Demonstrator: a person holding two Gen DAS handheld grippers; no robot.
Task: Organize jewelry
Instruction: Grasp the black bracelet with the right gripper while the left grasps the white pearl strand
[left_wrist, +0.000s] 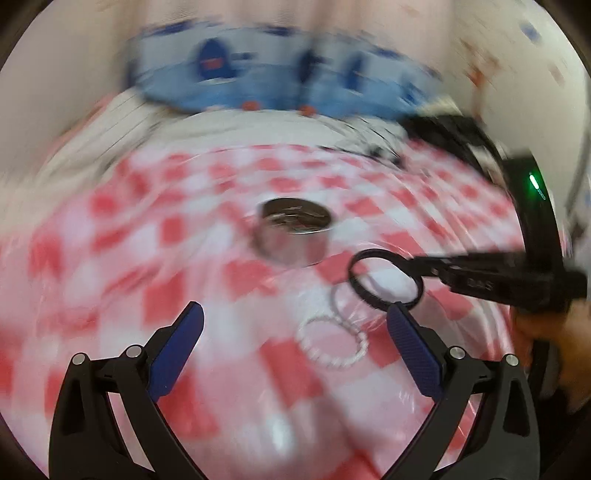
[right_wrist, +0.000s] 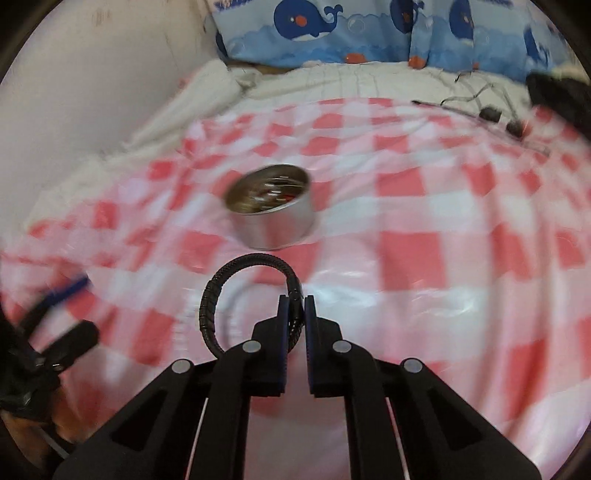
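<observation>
The right hand-held gripper is clenched on a black braided bracelet, its 2 blue pads pinching the band at one side while the rest of the loop arches out to the left, lifted clear of the red-and-white checked cloth. From the left wrist view the same bracelet hangs as a full black ring off the tips of that gripper, which reaches in from the right edge with a hand behind it. The left hand-held gripper is released, its 2 blue-padded fingers spread wide with nothing between them, hovering over a beaded white bracelet that lies flat on the cloth; a second pale ring seems to overlap it above, though blur makes that hard to tell. Beyond both grippers a round metal tin stands upright on the cloth with small jewelry pieces inside, too blurred to name. The tin sits just beyond the black bracelet in the left view. Farther back lie a white sheet, a blue pillow with whale prints, and some dark cables at the far right of the bed
</observation>
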